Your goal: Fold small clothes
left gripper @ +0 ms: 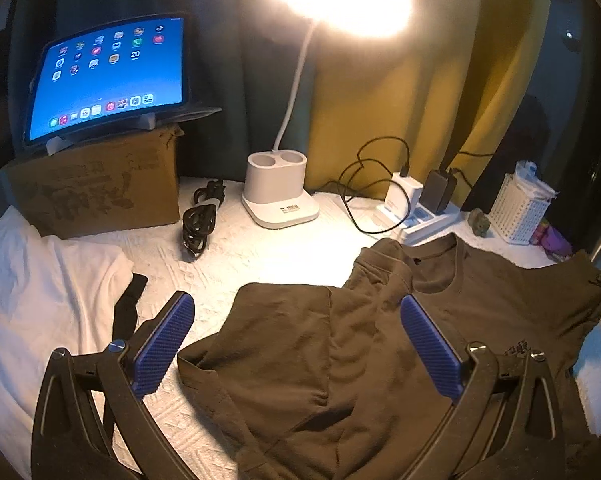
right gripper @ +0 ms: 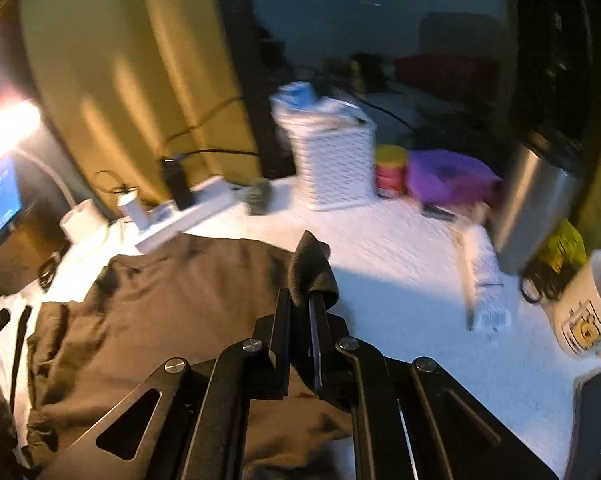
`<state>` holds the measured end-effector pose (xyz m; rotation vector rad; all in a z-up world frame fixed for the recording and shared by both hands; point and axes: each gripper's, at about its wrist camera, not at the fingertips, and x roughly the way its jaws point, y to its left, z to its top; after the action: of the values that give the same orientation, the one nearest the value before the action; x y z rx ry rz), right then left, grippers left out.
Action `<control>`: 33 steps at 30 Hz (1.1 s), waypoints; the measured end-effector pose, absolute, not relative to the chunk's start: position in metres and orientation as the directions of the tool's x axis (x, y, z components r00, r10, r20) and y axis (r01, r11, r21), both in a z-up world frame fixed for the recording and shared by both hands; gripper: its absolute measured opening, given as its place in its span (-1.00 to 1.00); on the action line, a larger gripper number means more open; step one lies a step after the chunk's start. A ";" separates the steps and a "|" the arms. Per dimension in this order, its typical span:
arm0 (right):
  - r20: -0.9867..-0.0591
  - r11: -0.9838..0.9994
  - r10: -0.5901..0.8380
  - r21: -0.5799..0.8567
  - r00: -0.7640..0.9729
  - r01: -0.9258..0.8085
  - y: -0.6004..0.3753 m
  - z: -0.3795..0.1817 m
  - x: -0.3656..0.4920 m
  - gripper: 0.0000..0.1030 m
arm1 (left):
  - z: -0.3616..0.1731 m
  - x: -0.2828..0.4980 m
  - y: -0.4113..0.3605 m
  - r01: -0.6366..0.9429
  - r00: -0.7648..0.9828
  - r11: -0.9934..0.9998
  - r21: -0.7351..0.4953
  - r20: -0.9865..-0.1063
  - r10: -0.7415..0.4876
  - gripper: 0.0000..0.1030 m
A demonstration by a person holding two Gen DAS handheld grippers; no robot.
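White basket (right gripper: 334, 164) full of packets (right gripper: 300, 98)

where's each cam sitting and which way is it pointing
Left wrist: rides on the left tool, facing forward over the brown shirt toward the tablet and lamp base; its blue pads stand wide apart.
Right wrist: rides on the right tool, facing the white basket and mug; its fingers are clamped on a shirt fold.
Shared: the brown shirt, power strip, white basket, tablet.
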<state>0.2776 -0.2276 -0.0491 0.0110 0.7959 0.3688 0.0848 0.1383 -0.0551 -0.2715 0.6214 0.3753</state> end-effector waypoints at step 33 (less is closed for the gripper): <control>-0.794 0.782 0.510 0.268 0.331 -0.562 -0.110 -0.100 0.196 0.47 | -0.062 0.047 0.167 -0.495 0.708 0.856 -0.147 -0.639 0.300 0.97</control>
<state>0.1962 -0.1097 -0.1000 -0.0584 1.0144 0.7015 0.0467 0.1675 -0.0616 -0.3214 0.6459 0.4499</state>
